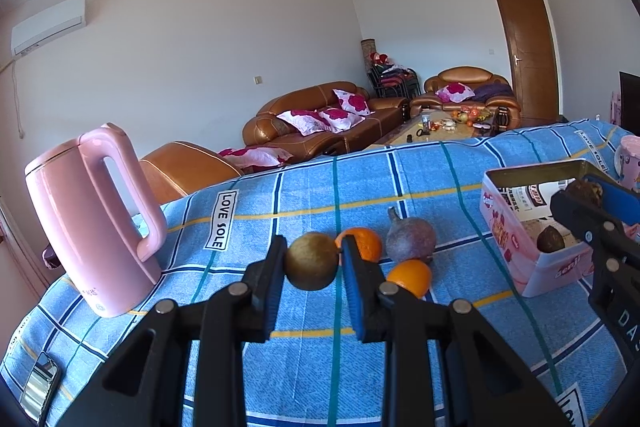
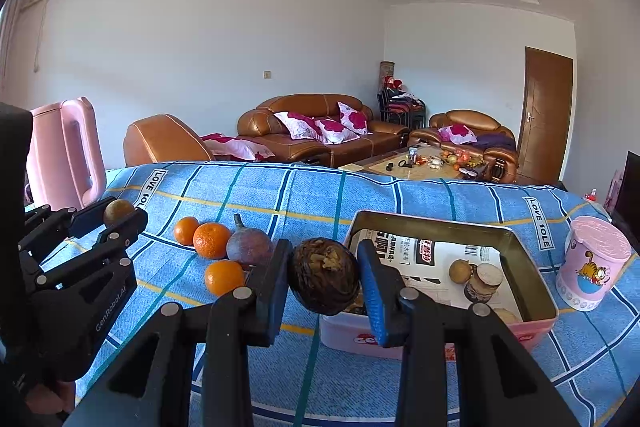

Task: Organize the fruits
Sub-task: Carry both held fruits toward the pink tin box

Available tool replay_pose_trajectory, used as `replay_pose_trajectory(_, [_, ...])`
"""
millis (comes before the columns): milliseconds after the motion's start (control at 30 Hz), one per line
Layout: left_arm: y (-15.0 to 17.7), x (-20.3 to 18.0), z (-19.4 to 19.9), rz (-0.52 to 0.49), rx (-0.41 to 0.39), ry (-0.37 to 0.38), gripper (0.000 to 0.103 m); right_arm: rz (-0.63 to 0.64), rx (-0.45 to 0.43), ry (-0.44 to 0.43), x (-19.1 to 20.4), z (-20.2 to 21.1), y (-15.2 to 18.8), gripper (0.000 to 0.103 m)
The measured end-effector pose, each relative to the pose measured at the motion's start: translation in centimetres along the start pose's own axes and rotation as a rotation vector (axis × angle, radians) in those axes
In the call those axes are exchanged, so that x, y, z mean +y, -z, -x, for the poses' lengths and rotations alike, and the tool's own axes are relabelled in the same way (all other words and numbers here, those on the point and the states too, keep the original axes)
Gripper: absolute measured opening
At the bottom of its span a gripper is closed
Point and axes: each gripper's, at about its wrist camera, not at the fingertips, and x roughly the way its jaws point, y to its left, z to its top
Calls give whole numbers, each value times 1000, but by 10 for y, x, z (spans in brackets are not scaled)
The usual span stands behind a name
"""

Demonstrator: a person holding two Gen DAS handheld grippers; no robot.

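Note:
My left gripper (image 1: 313, 261) is shut on a round olive-brown fruit (image 1: 312, 261), held above the blue checked cloth; the same left gripper (image 2: 120, 217) appears at the left of the right wrist view with the olive-brown fruit (image 2: 118, 211). My right gripper (image 2: 324, 277) is shut on a dark brown wrinkled fruit (image 2: 323, 277) at the near left corner of the pink tin box (image 2: 536, 291). In the left wrist view the right gripper (image 1: 588, 195) hangs over the pink tin box (image 1: 508, 227). Three oranges (image 2: 212, 239) and a purple fruit (image 2: 249, 247) lie on the cloth.
A pink kettle (image 1: 92, 219) stands at the left of the table. A pink cartoon cup (image 2: 592, 263) stands right of the box, which holds a small brown fruit (image 2: 460, 271) and a jar-like thing (image 2: 484, 281). A phone (image 1: 38, 387) lies at the near left corner.

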Motion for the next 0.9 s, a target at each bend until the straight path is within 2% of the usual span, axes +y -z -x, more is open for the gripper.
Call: replay_pose_trajectory(900, [-10, -52, 1, 17, 51, 125, 29, -3, -2, 108, -60, 2, 2, 36])
